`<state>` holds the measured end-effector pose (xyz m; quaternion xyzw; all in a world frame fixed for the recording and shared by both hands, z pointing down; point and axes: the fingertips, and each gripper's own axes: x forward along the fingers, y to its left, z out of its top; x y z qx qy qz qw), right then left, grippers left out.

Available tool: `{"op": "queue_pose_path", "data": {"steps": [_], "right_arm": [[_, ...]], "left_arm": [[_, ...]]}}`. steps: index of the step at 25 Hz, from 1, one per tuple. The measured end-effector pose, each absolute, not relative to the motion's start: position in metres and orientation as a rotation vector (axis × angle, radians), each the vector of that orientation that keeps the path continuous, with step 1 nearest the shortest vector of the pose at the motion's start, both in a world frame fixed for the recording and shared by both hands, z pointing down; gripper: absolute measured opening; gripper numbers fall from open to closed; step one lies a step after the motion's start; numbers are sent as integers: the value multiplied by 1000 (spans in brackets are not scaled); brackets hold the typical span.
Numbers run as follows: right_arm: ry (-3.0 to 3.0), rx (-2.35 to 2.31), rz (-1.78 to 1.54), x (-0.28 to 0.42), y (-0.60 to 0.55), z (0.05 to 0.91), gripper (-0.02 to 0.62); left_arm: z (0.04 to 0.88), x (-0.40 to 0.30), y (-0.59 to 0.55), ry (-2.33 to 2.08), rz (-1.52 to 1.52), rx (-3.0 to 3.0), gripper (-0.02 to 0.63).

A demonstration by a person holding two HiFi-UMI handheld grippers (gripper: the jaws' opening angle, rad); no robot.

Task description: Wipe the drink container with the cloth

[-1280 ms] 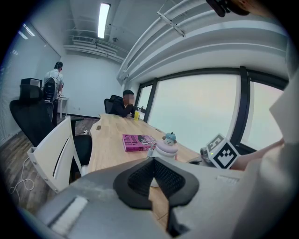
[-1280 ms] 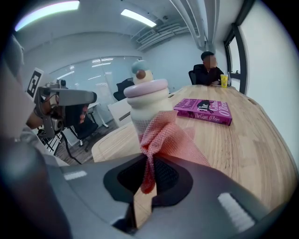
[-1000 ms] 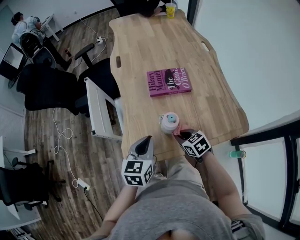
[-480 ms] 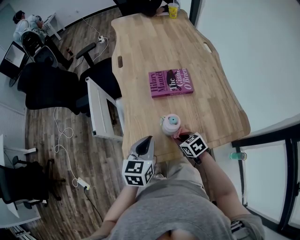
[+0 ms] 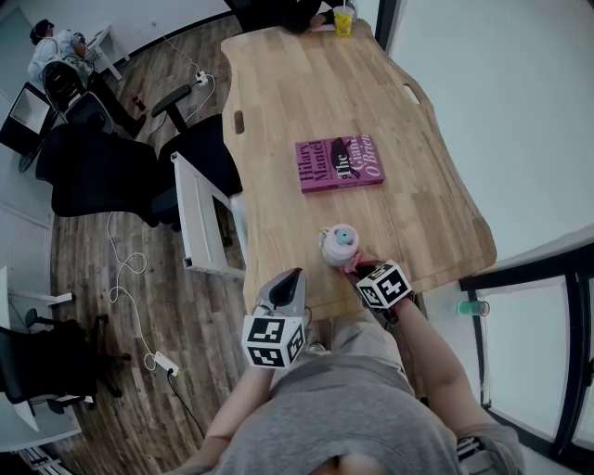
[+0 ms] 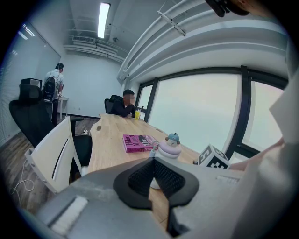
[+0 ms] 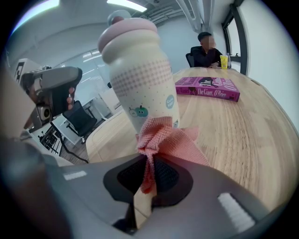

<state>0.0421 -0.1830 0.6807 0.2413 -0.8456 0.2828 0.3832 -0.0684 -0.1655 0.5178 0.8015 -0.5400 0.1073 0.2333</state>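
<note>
- Two jaws of my right gripper were clamped on a pink knitted cloth, with a strand of it pinched between the pads and the rest bunched out in front of them
- Both jaws of my left gripper were pressed together with nothing between them
- That bunch of cloth sat against the lower side of the drink container, just above its base
- From the head view, the right gripper reached the container from the near right, low over the tabletop
- The container stood upright on the wooden table near its front edge; it was a cream tumbler with a dotted band, small printed figures and a pink domed lid topped by a little blue-capped figure
- My left gripper was apart from the container, to its near left at the table's front edge, pointing towards it without touching anything
- Further up the table, well apart from the container, a magenta book lay flat
- At the far end stood a yellow cup, with a seated person in dark clothes just beside it
- Left of the table was a white chair, and beyond it a black office chair on the wood floor
</note>
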Motion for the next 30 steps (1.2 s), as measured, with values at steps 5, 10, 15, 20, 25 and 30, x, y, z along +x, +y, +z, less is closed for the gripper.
{"op": "queue_pose_path", "data": {"steps": [5, 10, 15, 20, 25, 30], "right_arm": [[-2150, 651, 711, 45, -181, 679, 28], [-2164, 743, 706, 54, -174, 671, 28], [-2190, 866, 687, 65, -167, 655, 28], [-2240, 965, 654, 71, -160, 628, 28], [-2301, 1049, 603, 72, -154, 593, 27], [-2366, 1100, 543, 72, -148, 557, 28]], "left_arm": [[516, -69, -159, -1483, 290, 2204, 3], [511, -70, -149, -1479, 285, 2215, 3], [509, -71, -139, -1475, 282, 2221, 3], [508, -68, -129, -1471, 280, 2231, 3], [503, -66, -119, -1467, 269, 2244, 3], [500, -64, -110, -1470, 262, 2247, 3]]}}
